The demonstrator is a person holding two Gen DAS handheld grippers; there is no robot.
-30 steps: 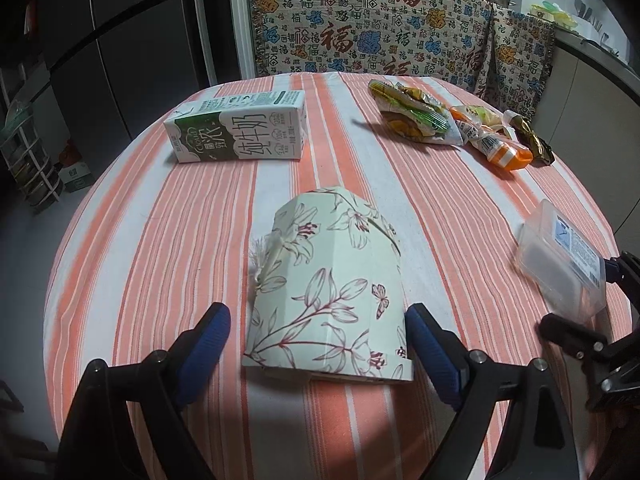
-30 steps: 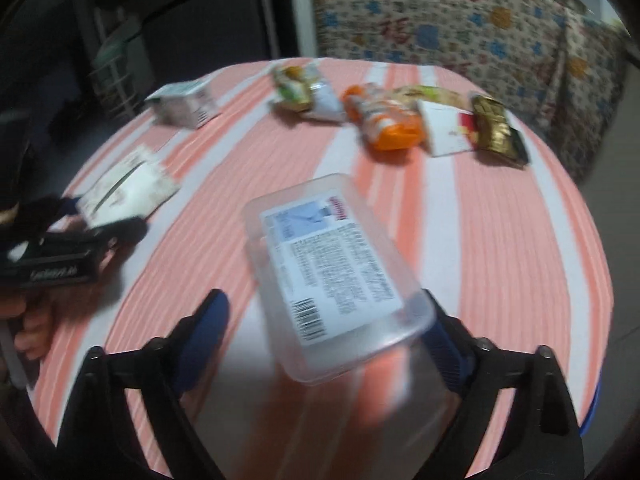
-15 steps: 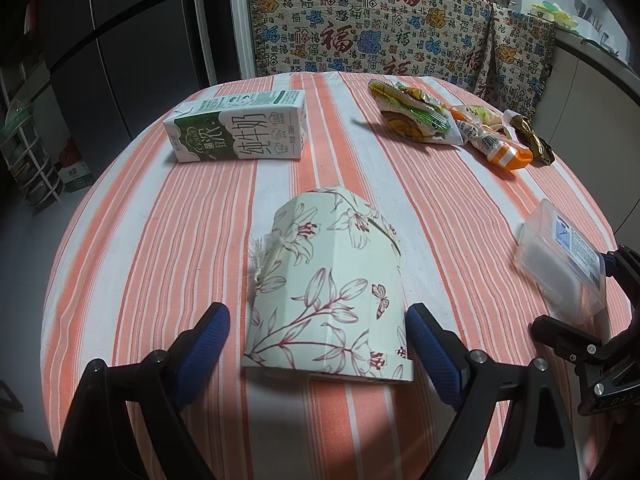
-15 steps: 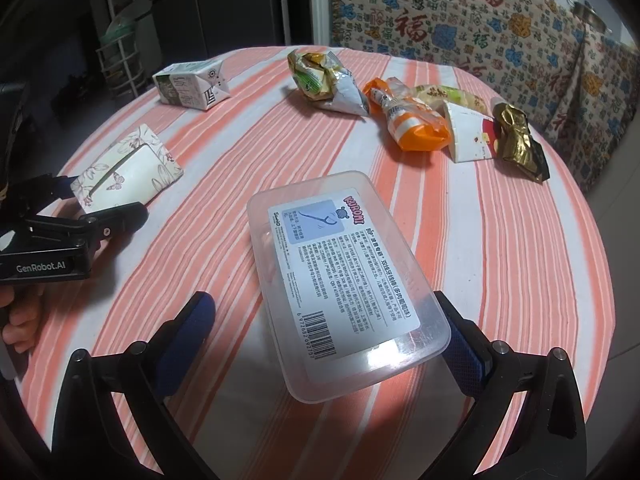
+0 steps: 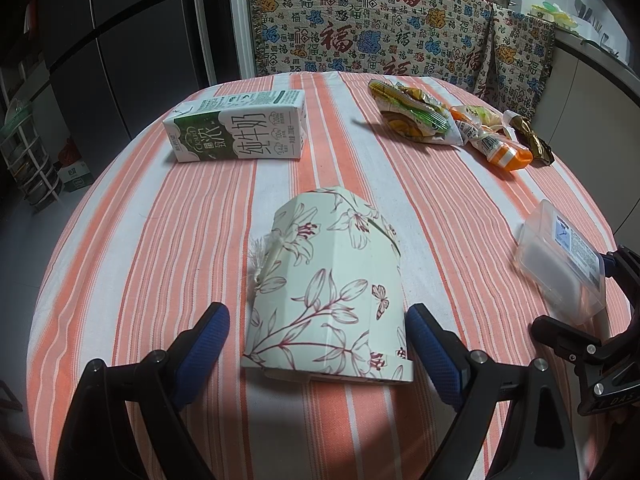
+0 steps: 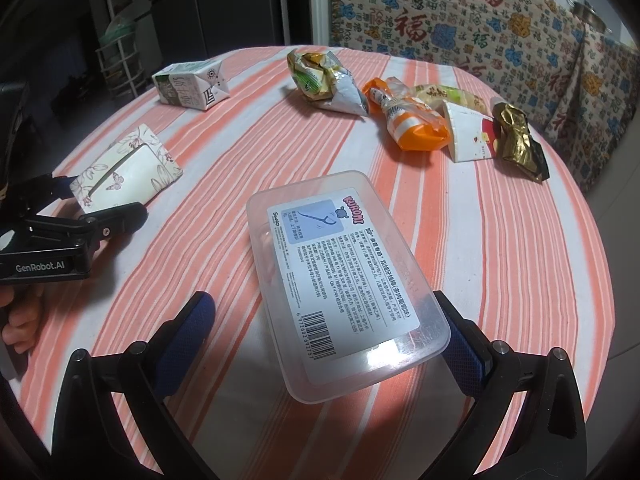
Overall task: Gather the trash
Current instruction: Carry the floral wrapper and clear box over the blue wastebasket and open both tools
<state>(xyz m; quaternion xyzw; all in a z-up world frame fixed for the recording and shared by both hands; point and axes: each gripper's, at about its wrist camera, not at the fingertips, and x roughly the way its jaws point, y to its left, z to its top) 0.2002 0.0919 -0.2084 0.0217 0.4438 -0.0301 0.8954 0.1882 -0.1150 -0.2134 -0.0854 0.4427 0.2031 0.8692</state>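
**A:** ok so nearest thing in the left wrist view is the left gripper (image 5: 316, 336), jaws spread wide, one blue pad on each side of the near end of the floral tissue box (image 5: 326, 296). Right pad looks just beside the box, maybe touching, left pad has a clear gap. Not pinching it as far as anyone can tell.

**B:** and the right one?

**A:** same deal. The right gripper (image 6: 326, 340) is spread open around the near end of the clear plastic box (image 6: 340, 280), the one with the white label and barcode facing up. Right pad sits right at the box's corner, left pad is apart from it. Box lies flat on the striped tablecloth (image 6: 520, 240).

**B:** where's the rest of the trash then

**A:** further back on the table. The milk carton (image 5: 236, 128) lies on its side at the far left, well apart from everything. Far right is a cluster: a crumpled green and silver snack bag (image 6: 328, 80), then an orange wrapper (image 6: 412, 124) just beside it, then a flattened paper cup (image 6: 470, 134) and a gold foil wrapper (image 6: 518, 140) touching or overlapping at the end.

**B:** anything behind the table?

**A:** a patterned cloth with red characters (image 5: 380, 32) draped across the back, and a dark fridge (image 5: 120, 40) off to the left with a wire rack (image 5: 24, 160) beside it.
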